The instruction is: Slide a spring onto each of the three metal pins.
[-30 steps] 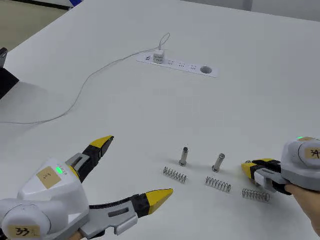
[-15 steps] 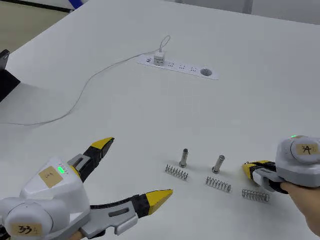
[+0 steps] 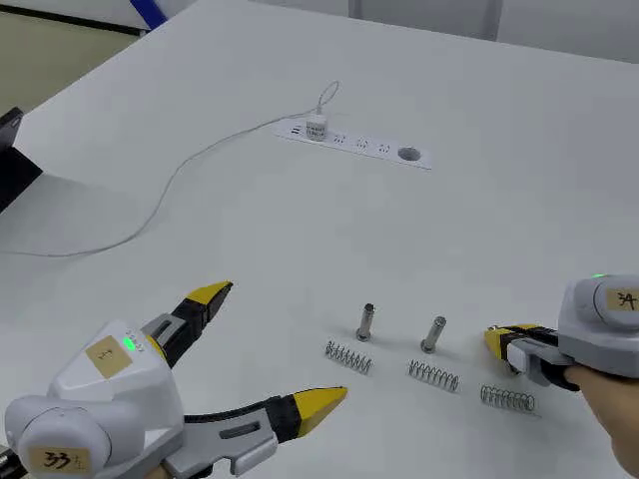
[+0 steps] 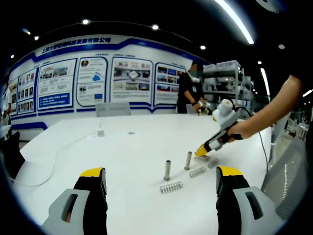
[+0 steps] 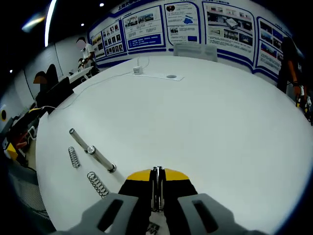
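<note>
Two metal pins stand upright on the white table, one left of the other. Three springs lie in a row in front of them: left, middle, right. My right gripper sits low at the right end of the row, shut on a third metal pin that stands between its yellow tips. My left gripper hovers at the near left, wide open and holding nothing. In the left gripper view both standing pins lie ahead between its jaws.
A white power strip with a plugged-in charger and a long cable lies farther back on the table. A dark object sits at the left edge. A person stands beyond the table.
The head view has shifted a little. Both grippers, the pins and the springs keep their places.
</note>
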`<state>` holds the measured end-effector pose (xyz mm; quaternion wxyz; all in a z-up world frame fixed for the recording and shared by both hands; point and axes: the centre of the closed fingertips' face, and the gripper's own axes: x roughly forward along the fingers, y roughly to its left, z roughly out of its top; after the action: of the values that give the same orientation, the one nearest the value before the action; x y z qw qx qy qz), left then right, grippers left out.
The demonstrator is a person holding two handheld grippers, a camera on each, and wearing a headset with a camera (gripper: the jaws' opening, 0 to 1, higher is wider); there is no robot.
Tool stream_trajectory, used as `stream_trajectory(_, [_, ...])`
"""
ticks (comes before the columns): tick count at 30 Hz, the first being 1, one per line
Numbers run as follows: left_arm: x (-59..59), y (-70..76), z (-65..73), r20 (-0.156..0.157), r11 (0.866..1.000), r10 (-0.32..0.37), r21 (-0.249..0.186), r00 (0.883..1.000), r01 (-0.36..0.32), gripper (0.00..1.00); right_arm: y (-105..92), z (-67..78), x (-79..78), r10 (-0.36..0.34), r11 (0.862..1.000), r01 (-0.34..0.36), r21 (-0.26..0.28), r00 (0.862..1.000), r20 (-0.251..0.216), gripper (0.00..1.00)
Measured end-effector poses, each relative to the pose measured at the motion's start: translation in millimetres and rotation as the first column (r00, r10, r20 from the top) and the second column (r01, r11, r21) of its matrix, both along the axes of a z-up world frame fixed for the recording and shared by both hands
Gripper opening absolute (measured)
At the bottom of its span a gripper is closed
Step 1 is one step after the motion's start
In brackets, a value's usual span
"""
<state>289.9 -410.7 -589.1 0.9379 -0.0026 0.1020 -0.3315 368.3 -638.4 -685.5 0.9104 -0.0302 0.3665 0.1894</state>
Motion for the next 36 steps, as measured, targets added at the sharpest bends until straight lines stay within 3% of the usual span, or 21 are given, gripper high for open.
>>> stream_trajectory(8, [-0.6,-0.5,-1.4,0.001,1.0,-0.003,0.014,1.0,0.003,0.95,-6.8,11.8,-4.1,-0.012,1.0,0.012,0.015,0.999,0.031,0.08])
stream_trajectory(20, [3.1,5.6,-0.2,-0.008,0.999,0.031,-0.011,0.999,-0.031,0.95,-15.5,22.9,-11.8,-0.014,1.0,0.013,0.022,0.998,0.067,0.08])
stream_trajectory(28, [0.6,1.5,-2.6,-0.01,1.0,0.01,0.01,1.0,-0.01,0.95,-16.7,27.3,-13.6,-0.005,1.0,0.003,0.023,0.996,0.093,0.08])
stream_trajectory(30, [0.9,1.9,-1.7,0.007,1.0,0.009,0.03,1.0,-0.009,0.94,-17.5,27.8,-15.1,-0.005,1.0,0.003,0.021,0.995,0.105,0.08])
stream_trajectory(36, [1.8,3.1,-1.5,0.002,1.0,0.017,0.024,1.0,-0.017,0.94,-17.3,28.9,-22.1,-0.007,1.0,0.004,0.021,0.99,0.141,0.08])
